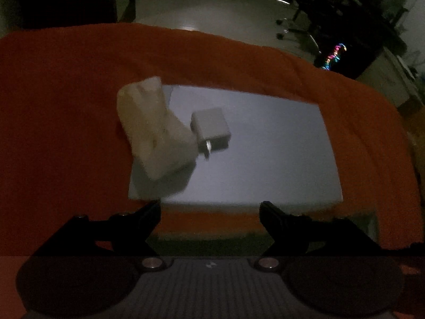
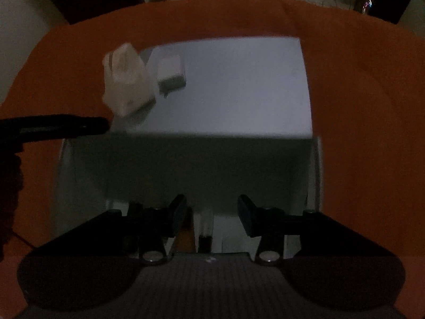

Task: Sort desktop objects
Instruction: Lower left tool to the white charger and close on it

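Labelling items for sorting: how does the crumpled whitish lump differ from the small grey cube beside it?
The whitish crumpled lump is larger and irregular; the grey cube-shaped plug is small and box-like with flat faces. The lump overhangs the grey sheet's edge onto the orange cloth; the plug sits wholly on the sheet. The plug shows a metal prong; the lump none. Both are pale and lie close together.
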